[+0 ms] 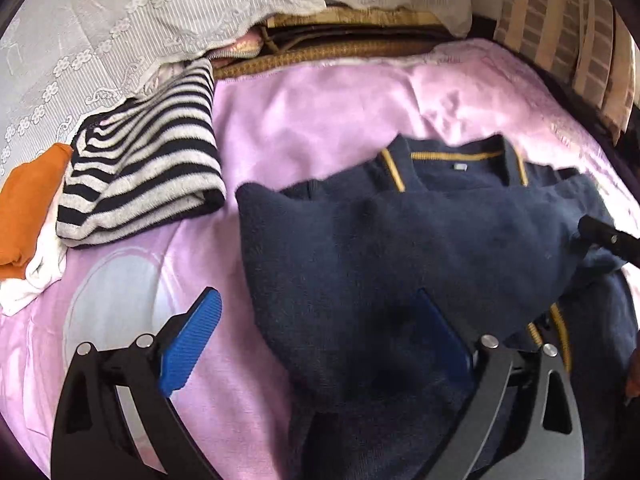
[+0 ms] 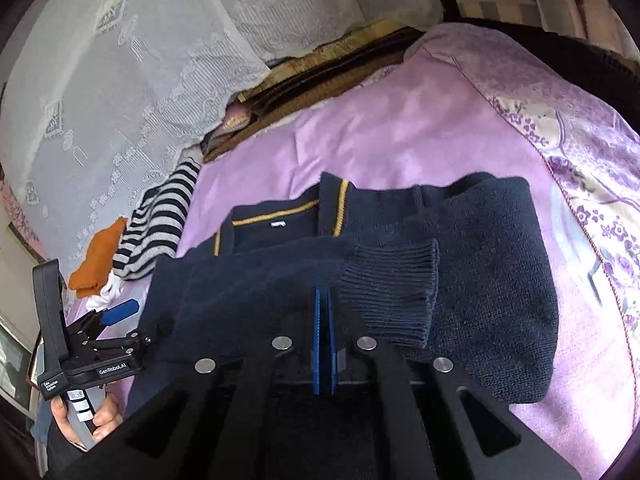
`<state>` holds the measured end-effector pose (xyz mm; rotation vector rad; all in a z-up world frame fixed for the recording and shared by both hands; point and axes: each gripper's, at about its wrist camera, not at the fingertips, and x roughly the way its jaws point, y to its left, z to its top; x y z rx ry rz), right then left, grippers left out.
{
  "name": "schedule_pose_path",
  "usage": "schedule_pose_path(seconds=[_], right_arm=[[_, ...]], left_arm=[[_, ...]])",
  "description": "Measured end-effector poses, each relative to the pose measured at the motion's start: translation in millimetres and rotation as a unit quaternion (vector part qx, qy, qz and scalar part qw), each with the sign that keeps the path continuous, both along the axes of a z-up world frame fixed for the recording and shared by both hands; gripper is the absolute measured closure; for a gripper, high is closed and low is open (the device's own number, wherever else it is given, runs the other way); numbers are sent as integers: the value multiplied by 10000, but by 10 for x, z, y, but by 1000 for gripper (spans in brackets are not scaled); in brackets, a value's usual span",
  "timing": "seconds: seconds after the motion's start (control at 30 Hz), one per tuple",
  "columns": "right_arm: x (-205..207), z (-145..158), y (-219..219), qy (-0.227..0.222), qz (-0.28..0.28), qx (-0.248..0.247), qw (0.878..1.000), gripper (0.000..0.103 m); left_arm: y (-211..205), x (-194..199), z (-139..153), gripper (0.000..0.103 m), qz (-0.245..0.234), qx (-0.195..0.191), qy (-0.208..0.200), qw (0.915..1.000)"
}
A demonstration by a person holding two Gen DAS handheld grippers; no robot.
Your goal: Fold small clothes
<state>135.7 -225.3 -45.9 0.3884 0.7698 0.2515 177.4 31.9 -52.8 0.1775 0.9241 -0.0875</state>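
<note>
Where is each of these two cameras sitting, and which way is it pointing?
Left wrist view: sits on the left gripper, looking forward over the navy sweater; its open blue-padded fingers show.
Right wrist view: sits on the right gripper, shut on sweater fabric; the person's left hand shows, holding the other gripper.
Shared: sweater, striped top, orange cloth, pink bedspread.

The navy sweater [image 1: 400,240] runs off the near edge in both views, so its hem stays unseen. Its fabric covers part of the left gripper's [image 1: 320,340] right pad. Whether the right gripper's [image 2: 323,340] pressed-together pads pinch cloth cannot be told. The neck label [image 1: 460,166] is too small to read. The orange garment [image 1: 28,216] is cut off at the left edge.
</note>
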Motion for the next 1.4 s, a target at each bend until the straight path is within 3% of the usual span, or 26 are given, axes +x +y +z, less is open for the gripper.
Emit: schedule_pose_path(seconds=[0.13, 0.27, 0.5, 0.63, 0.77, 1.0, 1.2, 1.4], right_arm=[[54, -135, -117, 262, 18, 429, 9987, 103], [3, -113, -84, 153, 7, 335, 9993, 102], [-466, 120, -7, -383, -151, 151, 9990, 74], [-743, 183, 72, -495, -145, 75, 9986, 70], [-1000, 116, 118, -404, -177, 36, 9990, 57], [-1332, -76, 93, -75, -166, 95, 9998, 53], [-1644, -77, 124, -81, -60, -151, 9998, 49], [-2006, -27, 89, -146, -20, -341, 9993, 48]], left_arm=[[145, 59, -108, 4, 118, -414, 278, 9987], [117, -35, -66, 4, 196, -226, 69, 9995], [121, -540, 112, 5, 65, -235, -250, 9994], [53, -811, 101, 5, 11, -6, -331, 9995], [46, -1046, 82, 5, -30, 83, -351, 9993], [61, -1384, 28, 5, -100, 250, -350, 9990], [88, -1637, 17, 5, -186, 285, -368, 9987], [194, -1934, 27, 5, -302, 63, -301, 9991]])
